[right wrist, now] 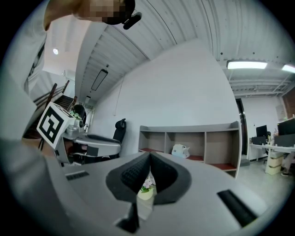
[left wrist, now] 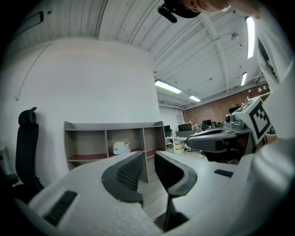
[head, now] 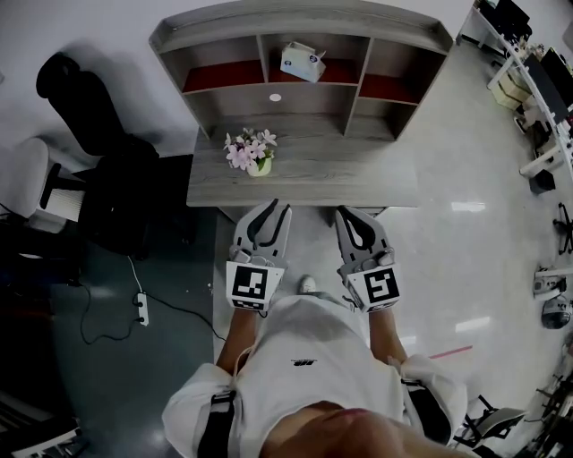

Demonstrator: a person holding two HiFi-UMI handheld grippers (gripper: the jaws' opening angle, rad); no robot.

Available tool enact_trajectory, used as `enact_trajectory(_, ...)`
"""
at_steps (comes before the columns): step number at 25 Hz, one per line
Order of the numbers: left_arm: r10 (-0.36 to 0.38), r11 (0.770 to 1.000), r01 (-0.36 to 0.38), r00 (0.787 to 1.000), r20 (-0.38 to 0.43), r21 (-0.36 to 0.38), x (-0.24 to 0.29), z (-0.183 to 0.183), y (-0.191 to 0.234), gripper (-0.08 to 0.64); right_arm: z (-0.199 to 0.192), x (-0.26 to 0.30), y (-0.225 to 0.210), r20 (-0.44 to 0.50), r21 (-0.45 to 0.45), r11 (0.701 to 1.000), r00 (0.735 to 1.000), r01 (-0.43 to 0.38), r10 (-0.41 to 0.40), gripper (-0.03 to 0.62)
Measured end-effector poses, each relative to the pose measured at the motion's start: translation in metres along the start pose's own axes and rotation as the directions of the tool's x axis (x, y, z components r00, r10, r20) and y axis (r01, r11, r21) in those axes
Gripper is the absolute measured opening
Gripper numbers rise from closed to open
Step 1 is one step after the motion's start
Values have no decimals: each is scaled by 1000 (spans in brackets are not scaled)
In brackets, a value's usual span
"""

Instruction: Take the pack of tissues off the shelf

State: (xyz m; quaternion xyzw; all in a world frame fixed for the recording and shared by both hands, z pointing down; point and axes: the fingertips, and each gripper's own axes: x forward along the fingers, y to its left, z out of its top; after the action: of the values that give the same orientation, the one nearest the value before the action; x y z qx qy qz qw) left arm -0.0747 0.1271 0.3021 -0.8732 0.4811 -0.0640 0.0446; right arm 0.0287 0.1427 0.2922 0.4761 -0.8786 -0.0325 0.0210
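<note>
Pack of tissues (head: 303,61) lying, apparently tilted, in upper middle compartment of shelf (head: 304,20). Left gripper (head: 273,206) near front edge of tabletop (head: 358,174), fingers a narrow gap apart, holding nothing. Right gripper (head: 346,213) just beside it, fingers closed tip to tip, empty. Pot of pink flowers (head: 252,152) standing on tabletop between grippers and shelf

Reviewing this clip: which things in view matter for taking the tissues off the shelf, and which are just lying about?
Part of the job:
- pack of tissues, in the middle compartment
- shelf
- left gripper, open and empty
- right gripper, shut and empty

Just lying about:
- potted flowers on the desk
- office chair
- power strip on the floor
</note>
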Motion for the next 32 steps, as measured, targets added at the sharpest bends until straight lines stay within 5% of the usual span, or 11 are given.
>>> enact_trajectory(9,9,1000,-9,1000,-7,1,46,0,5,91,-14,26,-41,-73,2,1000,997,-3,3,26)
enact_trajectory(32,-21,1000,20,999,-25,-13,161,-16,51,91,-31,117,-118,-44,5,1000,999,8,-8,26)
